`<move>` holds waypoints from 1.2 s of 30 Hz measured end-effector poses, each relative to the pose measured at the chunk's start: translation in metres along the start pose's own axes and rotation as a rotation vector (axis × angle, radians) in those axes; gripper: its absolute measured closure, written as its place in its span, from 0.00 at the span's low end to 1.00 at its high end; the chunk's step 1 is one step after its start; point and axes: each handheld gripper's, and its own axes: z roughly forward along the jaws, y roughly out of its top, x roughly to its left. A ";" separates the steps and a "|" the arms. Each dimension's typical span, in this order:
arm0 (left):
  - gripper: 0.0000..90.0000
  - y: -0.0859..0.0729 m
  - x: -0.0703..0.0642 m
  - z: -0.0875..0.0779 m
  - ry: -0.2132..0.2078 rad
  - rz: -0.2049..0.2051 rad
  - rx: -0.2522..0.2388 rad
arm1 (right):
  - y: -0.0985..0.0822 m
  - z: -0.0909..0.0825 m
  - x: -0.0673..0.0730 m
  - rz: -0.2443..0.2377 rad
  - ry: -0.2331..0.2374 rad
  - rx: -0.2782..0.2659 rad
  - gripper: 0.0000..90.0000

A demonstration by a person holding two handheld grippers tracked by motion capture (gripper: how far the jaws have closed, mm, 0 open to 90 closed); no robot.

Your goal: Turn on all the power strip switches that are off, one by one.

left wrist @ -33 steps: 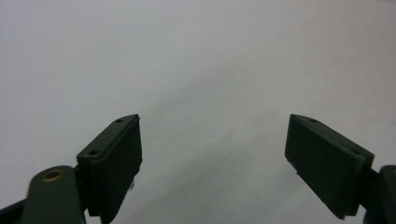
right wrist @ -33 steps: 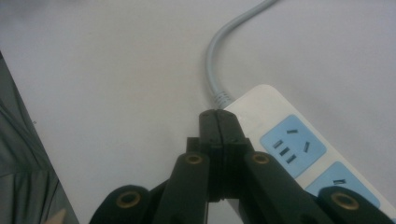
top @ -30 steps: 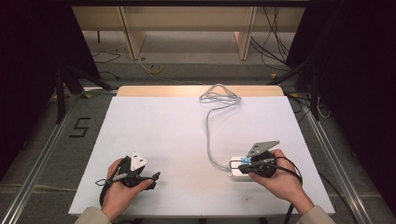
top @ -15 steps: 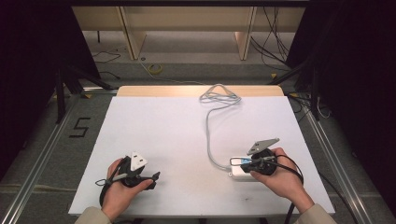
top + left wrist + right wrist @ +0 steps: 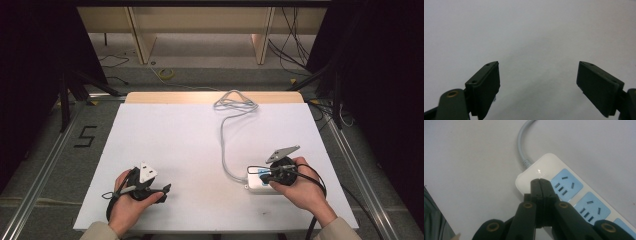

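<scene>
A white power strip [image 5: 256, 185] with blue socket faces [image 5: 566, 184] lies on the white table [image 5: 190, 140] at the front right. Its grey cable [image 5: 224, 145] runs back to a loose coil [image 5: 235, 102] near the far edge. My right gripper [image 5: 263, 176] is shut with nothing between its jaws. In the right gripper view its tips [image 5: 540, 181] sit over the cable end of the strip [image 5: 534, 172]; I cannot tell whether they touch it. My left gripper [image 5: 164, 193] rests at the front left, open, its pads [image 5: 487, 82] wide apart over bare table.
Metal rails [image 5: 45, 165] run along both sides of the table. Beyond the far edge stand wooden shelf legs [image 5: 142, 40], with loose cables [image 5: 300, 45] on the floor. A black "5" [image 5: 85, 136] is marked on the floor at the left.
</scene>
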 end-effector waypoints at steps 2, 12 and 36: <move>0.21 0.000 0.000 0.000 0.000 0.000 0.000 | 0.000 0.000 -0.001 0.008 0.001 0.007 1.00; 0.21 0.000 0.000 0.000 0.002 -0.002 0.000 | 0.002 0.003 -0.003 0.030 -0.011 0.034 1.00; 0.21 0.000 0.000 0.000 0.003 0.001 0.001 | 0.003 0.013 -0.008 0.037 -0.025 0.092 1.00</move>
